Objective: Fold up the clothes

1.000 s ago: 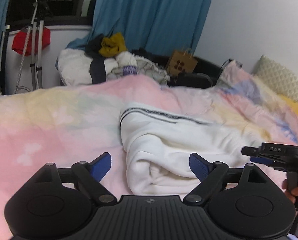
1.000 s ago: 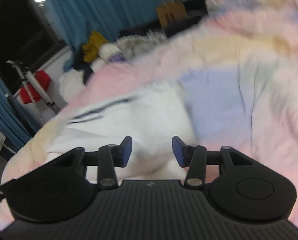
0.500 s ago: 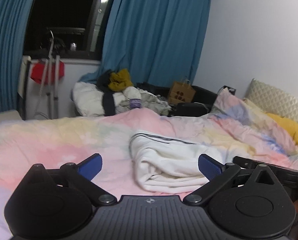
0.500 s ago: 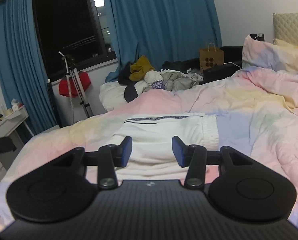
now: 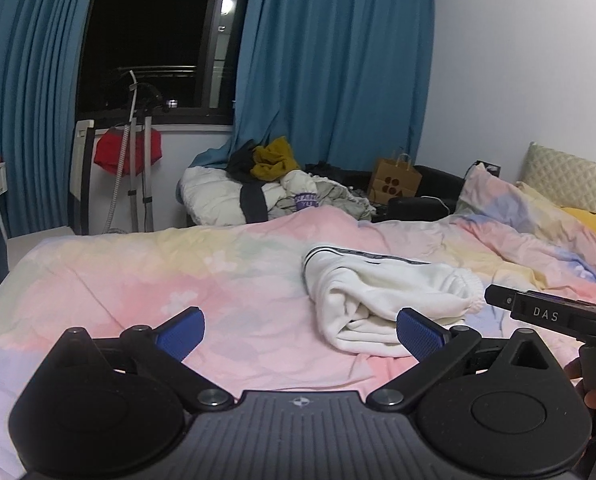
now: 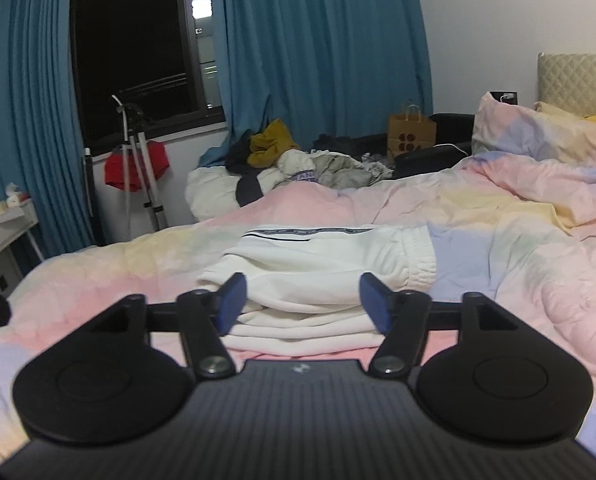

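Where a second ago both views sat close over the cloth, they now take in the whole bed (image 5: 145,280) from farther back. White folded garment (image 5: 382,304) lies on the pastel duvet, apart from both claws. Left claw (image 5: 300,330) spread fully wide, holding nothing. Right claw (image 6: 302,300) has just been opening, nothing between its jaws. Beyond the bed: blue curtains (image 5: 334,60), heap of clothes (image 5: 273,188), paper bag (image 5: 396,182), red cloth on a stand (image 5: 127,152).

both wrist views look low across the bed (image 5: 145,280), sharing the window (image 6: 137,40).
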